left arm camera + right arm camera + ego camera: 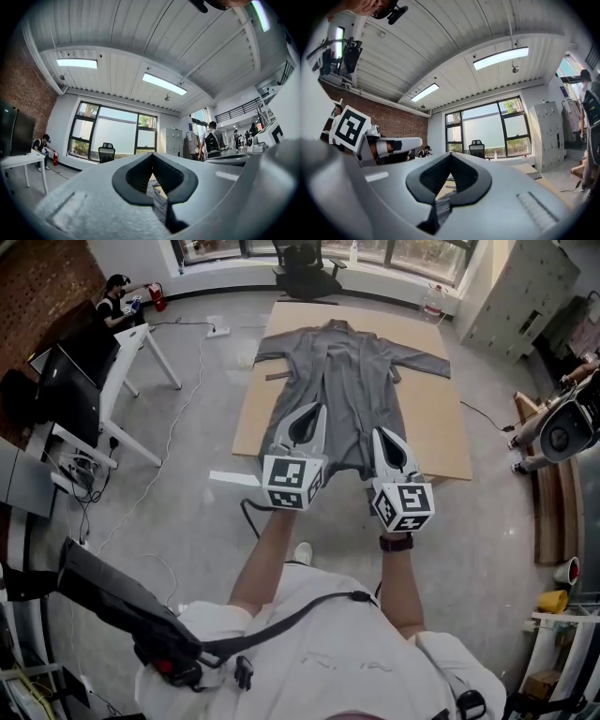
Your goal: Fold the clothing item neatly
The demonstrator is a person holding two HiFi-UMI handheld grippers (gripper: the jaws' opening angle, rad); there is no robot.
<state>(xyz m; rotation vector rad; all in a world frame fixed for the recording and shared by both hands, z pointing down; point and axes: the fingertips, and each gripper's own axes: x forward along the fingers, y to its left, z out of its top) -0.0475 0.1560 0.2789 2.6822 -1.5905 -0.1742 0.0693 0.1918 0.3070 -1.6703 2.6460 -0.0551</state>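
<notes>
A grey long-sleeved robe lies spread flat on a brown board table, collar at the far end and sleeves out to both sides. My left gripper is over the lower left part of the robe, and grey fabric shows pinched behind its shut jaws. My right gripper is beside it over the lower right part, shut on grey fabric too. Both point level toward the windows. The robe's hem near the table's front edge is partly hidden by the two grippers.
A white desk with a dark monitor stands to the left, with a seated person behind it. A black office chair is beyond the table. Lockers and wooden planks are at the right. Cables trail on the floor.
</notes>
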